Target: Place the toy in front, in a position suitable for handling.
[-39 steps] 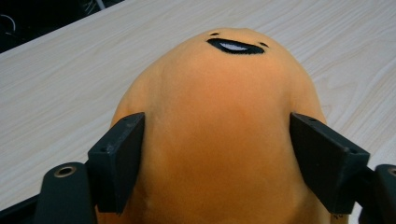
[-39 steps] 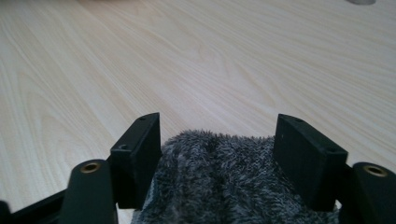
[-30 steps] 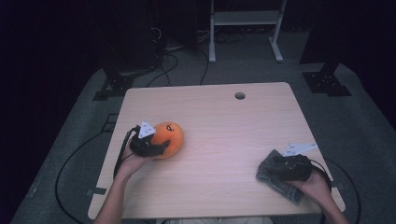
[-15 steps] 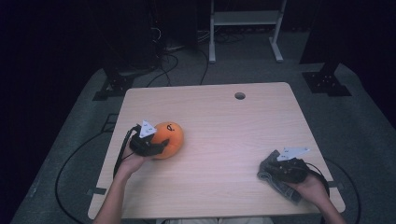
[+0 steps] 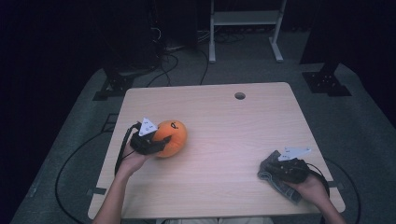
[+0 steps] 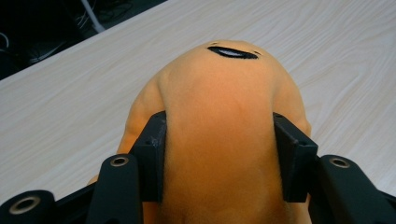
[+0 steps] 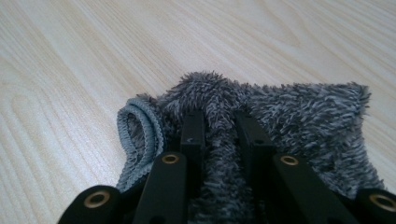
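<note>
Nearby, perhaps clutter: stand [image 5: 245,28], cables [image 5: 173,51].

Table [image 5: 224,135] middle open; orange plush [image 5: 172,138] left, grey cloth [image 5: 275,175] right.

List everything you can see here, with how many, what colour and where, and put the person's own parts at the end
plush toy: one, orange with a small black mark, left part of the table, pinched between jaws.
fuzzy cloth: one, dark grey with a lighter grey hem, near right corner of the table, a fold pinched between jaws.
table: one, light wood, with a round hole near its far edge.
floor cables: several, black, beyond the table.
metal stand: one, white, on the floor behind.
left hand-held gripper: one, black, clamped on the plush toy.
right hand-held gripper: one, black, clamped on the fuzzy cloth.
forearms: two, entering from the bottom.
</note>
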`<state>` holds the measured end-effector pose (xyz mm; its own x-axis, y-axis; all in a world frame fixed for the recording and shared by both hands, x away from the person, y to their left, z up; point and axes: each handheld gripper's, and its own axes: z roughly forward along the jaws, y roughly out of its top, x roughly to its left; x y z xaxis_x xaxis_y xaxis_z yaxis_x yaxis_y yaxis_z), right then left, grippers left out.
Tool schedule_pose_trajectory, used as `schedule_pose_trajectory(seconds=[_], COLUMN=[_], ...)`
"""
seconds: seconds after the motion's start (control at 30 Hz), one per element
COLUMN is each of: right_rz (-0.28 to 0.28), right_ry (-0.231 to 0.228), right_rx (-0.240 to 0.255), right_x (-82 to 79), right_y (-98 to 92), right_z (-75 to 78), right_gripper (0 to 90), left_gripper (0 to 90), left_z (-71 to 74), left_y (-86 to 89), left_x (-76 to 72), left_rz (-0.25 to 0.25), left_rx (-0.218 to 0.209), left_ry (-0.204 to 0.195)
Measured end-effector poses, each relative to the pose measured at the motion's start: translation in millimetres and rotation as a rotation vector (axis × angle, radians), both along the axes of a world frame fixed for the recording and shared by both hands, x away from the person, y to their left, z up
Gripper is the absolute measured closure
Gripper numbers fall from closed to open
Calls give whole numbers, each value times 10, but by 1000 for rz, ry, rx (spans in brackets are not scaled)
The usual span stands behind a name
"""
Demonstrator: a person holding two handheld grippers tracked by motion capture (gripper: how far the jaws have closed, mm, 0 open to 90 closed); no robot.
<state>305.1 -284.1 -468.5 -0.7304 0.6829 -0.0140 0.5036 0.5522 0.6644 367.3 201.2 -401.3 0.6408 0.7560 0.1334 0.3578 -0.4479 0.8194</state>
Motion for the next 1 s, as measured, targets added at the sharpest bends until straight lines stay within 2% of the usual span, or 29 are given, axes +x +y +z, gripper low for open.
schedule_pose_trajectory(seconds=[0.17,0.2,0.27,0.37,0.4,0.53,0.63,0.67,0.8,0.93,1.0], right_rz=[-1,0,-1,-2,-3,-3,-4,-5,-4,-6,-6], right_ry=[2,-2,0,3,3,3,1,2,2,2,3], right_rx=[8,8,9,11,12,11,16,20,21,26,26], right_x=[1,0,-1,0,-1,-2,-4,-2,-1,-1,-1], right_y=[-7,-6,-7,-11,-11,-12,-15,-19,-20,-22,-22], right_z=[-5,-6,-6,-7,-7,-7,-12,-13,-15,-17,-17], right_gripper=[742,742,742,742,742,742,742,742,742,742,742], left_gripper=[463,463,463,462,462,460,458,456,456,453,453], left_z=[78,107,124,176,216,275,315,331,323,279,242], left_y=[-80,-118,-137,-235,-312,-432,-565,-654,-782,-948,-1033], left_x=[-19,-31,-40,-80,-107,-151,-195,-226,-268,-326,-352], left_rz=[-23,-29,-39,-68,-96,-131,-168,-195,-232,-284,-302], left_rx=[7,-12,-18,-17,-19,-33,-40,-36,-48,-36,-52], left_ry=[-16,-19,-20,-35,-43,-55,-61,-65,-55,-41,-35])
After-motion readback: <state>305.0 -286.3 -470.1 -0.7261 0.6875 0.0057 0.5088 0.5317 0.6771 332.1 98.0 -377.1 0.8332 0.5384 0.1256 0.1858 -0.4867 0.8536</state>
